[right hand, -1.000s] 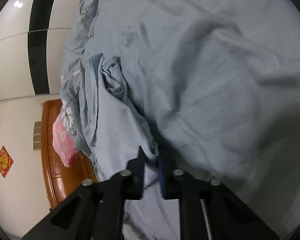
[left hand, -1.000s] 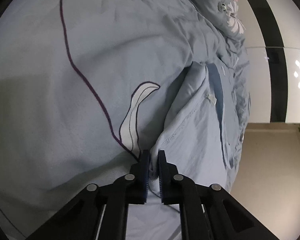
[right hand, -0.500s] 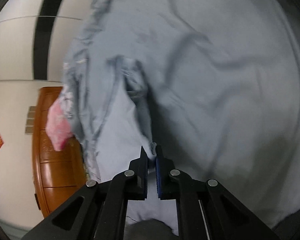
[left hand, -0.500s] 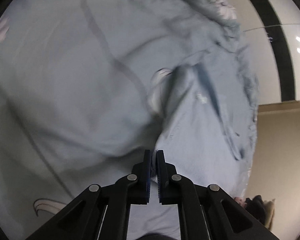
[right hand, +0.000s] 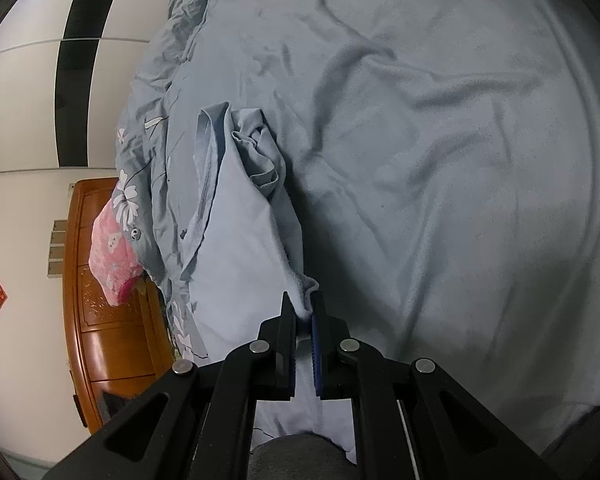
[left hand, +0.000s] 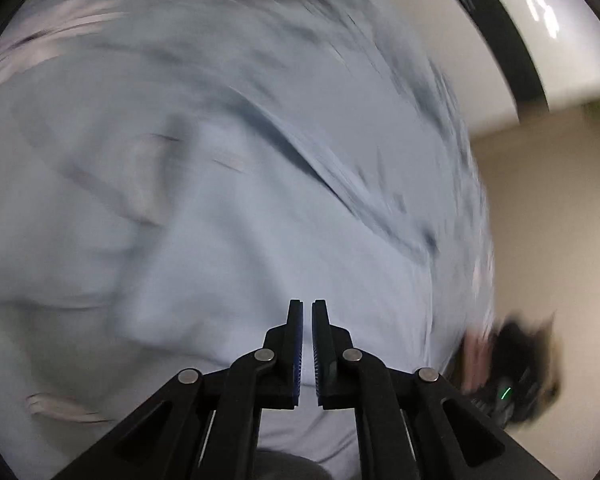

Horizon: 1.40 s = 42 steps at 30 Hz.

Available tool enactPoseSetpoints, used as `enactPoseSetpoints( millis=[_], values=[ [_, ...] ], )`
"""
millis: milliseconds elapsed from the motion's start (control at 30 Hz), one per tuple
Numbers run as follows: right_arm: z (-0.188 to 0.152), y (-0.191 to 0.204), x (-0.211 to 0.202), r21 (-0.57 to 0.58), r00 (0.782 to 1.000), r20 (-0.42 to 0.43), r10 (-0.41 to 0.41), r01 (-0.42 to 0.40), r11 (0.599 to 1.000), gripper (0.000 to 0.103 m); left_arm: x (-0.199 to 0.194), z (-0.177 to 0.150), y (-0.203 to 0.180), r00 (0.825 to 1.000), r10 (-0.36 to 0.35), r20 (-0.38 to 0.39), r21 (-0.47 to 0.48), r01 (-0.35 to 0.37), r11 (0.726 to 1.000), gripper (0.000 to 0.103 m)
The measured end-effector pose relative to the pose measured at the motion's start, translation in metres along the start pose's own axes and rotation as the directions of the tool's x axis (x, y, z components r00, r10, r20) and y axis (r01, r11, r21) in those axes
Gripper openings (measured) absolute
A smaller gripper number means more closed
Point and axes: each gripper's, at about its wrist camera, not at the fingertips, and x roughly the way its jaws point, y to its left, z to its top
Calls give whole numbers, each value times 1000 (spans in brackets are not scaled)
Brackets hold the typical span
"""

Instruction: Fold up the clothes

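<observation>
A light blue garment lies stretched over the blue bedding, its far end bunched in folds. My right gripper is shut on the garment's near hem corner, cloth pinched between the jaws. In the left wrist view the picture is heavily motion-blurred; my left gripper has its jaws almost closed, with pale blue cloth filling the view behind them. Whether fabric sits between the left jaws is unclear.
A grey-blue floral duvet covers the bed. A pink pillow lies by the wooden headboard. White wardrobe doors with a black stripe stand beyond. A dark blurred object shows at the left view's right edge.
Both grippers pulled back with the garment, drawing it out longer. The left wrist view swung fast and became blurred; the white print on the duvet moved out of its centre.
</observation>
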Motion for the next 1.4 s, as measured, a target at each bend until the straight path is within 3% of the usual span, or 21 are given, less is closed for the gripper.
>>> enactPoseSetpoints(
  millis=[100, 233, 367, 433, 667, 800, 967, 1100, 1300, 1400],
  values=[
    [1, 1, -3, -3, 1000, 1, 1, -1, 1000, 6, 49, -5, -42, 988, 122, -96, 130, -109, 985, 6],
    [3, 6, -5, -23, 1000, 2, -3, 3, 1000, 6, 86, -16, -48, 963, 201, -179, 131, -180, 975, 6],
    [5, 14, -6, -48, 1000, 2, -22, 22, 999, 6, 109, -27, -38, 936, 237, -260, 125, -211, 970, 6],
    [6, 21, -7, -58, 999, 9, -32, 33, 998, 6, 105, -28, -33, 941, 213, -264, 105, -192, 976, 6],
    [6, 74, 2, -164, 997, 29, -74, 78, 983, 5, 17, -10, 13, 991, 63, -117, -48, -69, 996, 6],
    [-24, 123, 27, -317, 997, -15, -71, 63, 946, 4, -37, -5, 59, 999, 38, -13, -135, -39, 990, 6],
    [-69, 188, 62, -515, 994, -85, -71, 17, 857, 4, -88, -9, 99, 996, 11, 86, -216, 8, 976, 6],
    [-105, 236, 90, -647, 986, -140, -86, -25, 762, 3, -82, -16, 113, 994, 7, 110, -255, 21, 967, 6],
    [-133, 231, 133, -694, 958, -204, -201, 3, 720, 4, -69, -25, 131, 995, 6, 99, -304, 24, 952, 7],
    [-147, 228, 154, -717, 938, -232, -258, 14, 697, 4, -65, -27, 139, 995, -42, 94, -333, 72, 940, 11]
  ],
)
